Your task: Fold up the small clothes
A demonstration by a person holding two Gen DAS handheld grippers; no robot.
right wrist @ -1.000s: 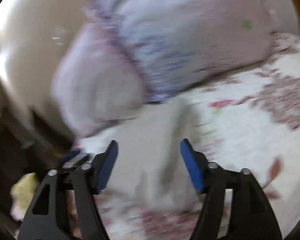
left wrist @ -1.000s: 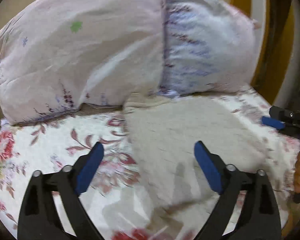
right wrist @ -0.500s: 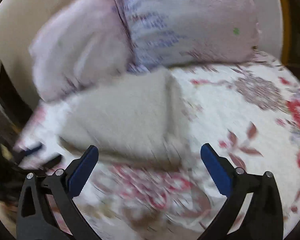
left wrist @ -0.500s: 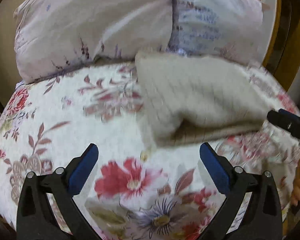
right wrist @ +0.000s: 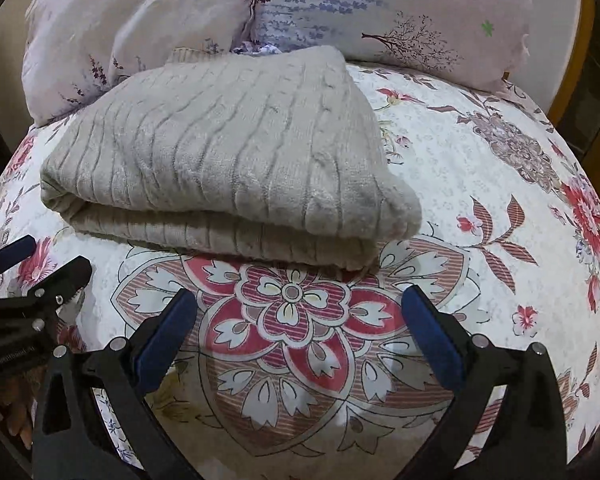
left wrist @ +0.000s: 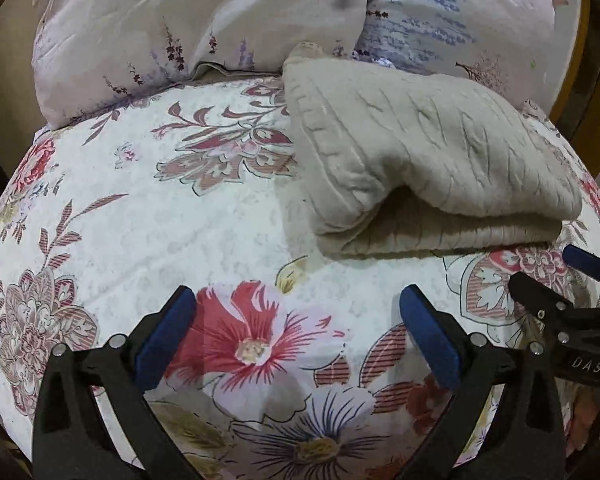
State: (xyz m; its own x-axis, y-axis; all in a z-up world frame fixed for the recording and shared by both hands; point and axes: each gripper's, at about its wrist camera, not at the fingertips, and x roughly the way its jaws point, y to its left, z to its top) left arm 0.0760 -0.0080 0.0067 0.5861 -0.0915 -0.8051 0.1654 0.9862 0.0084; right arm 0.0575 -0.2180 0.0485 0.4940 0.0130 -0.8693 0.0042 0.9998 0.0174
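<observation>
Both the left tongs (left wrist: 296, 336) and right tongs (right wrist: 300, 336) are held spread wide, nothing between them. The folded beige knit sweater (right wrist: 228, 160) is seen lying on the floral bedspread (right wrist: 480, 216), ahead of the right tongs and ahead-right of the left tongs, untouched, backed by two pillows (left wrist: 204, 28).

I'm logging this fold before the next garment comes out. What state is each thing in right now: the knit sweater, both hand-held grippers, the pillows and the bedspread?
Beige knit sweater: folded in layers, lying flat on the bedspread, held by nothing.
Left hand-held gripper: open, empty, short of the sweater.
Right hand-held gripper: open, empty, short of the sweater.
Pillows: propped behind the sweater.
Floral bedspread: spread flat.
</observation>
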